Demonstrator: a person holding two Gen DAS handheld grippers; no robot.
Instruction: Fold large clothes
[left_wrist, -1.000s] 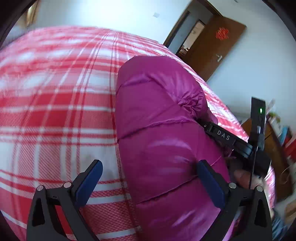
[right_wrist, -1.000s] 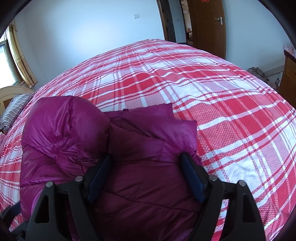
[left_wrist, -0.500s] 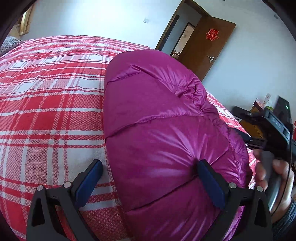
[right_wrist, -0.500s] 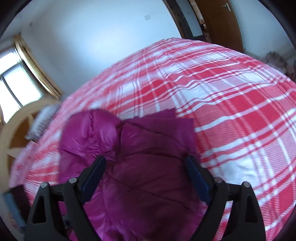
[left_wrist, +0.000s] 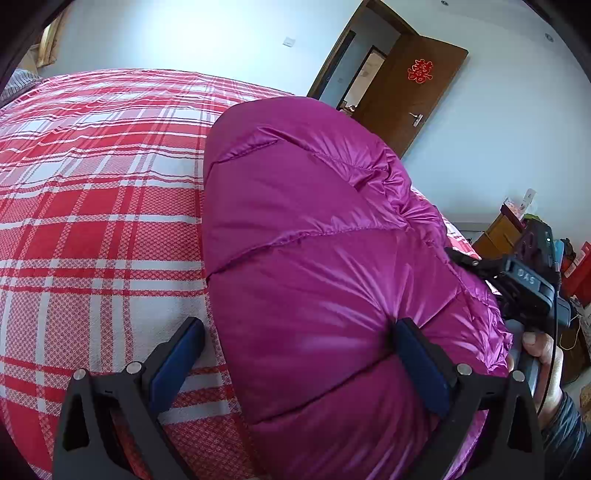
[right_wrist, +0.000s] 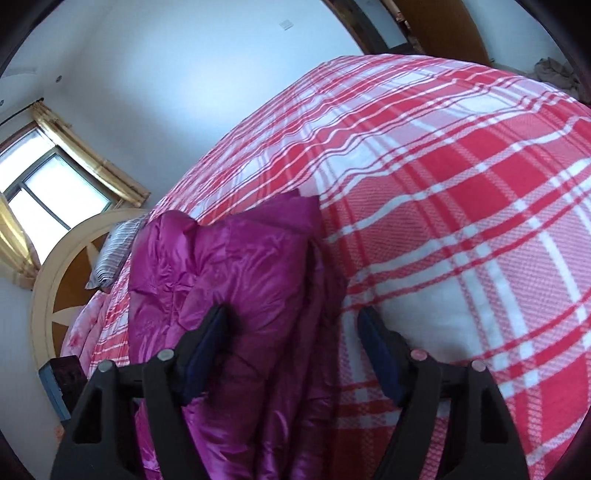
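A puffy magenta down jacket (left_wrist: 325, 258) lies bundled on the bed with the red and white plaid cover (left_wrist: 92, 221). My left gripper (left_wrist: 299, 363) stands open across the jacket's near left edge. Its right pad (left_wrist: 421, 365) dents the padding and its left pad (left_wrist: 177, 362) hangs over the cover. In the right wrist view the jacket (right_wrist: 236, 280) fills the lower left. My right gripper (right_wrist: 293, 349) is open with its jaws closing. The jacket's right edge lies between its fingers, and only the left pad (right_wrist: 210, 343) touches fabric. A hand (left_wrist: 543, 354) holds the right gripper (left_wrist: 469, 262) at the jacket's far side.
An open brown door (left_wrist: 417, 96) with a red paper emblem stands behind the bed. A wooden cabinet with clutter (left_wrist: 517, 229) is at the right. A round headboard (right_wrist: 55, 280), a striped pillow (right_wrist: 114, 254) and a window (right_wrist: 44, 192) lie at the bed's head.
My right gripper has swung right: the jacket has slid from the middle of its view to the left, and its right finger is now over the cover. The left gripper has barely moved.
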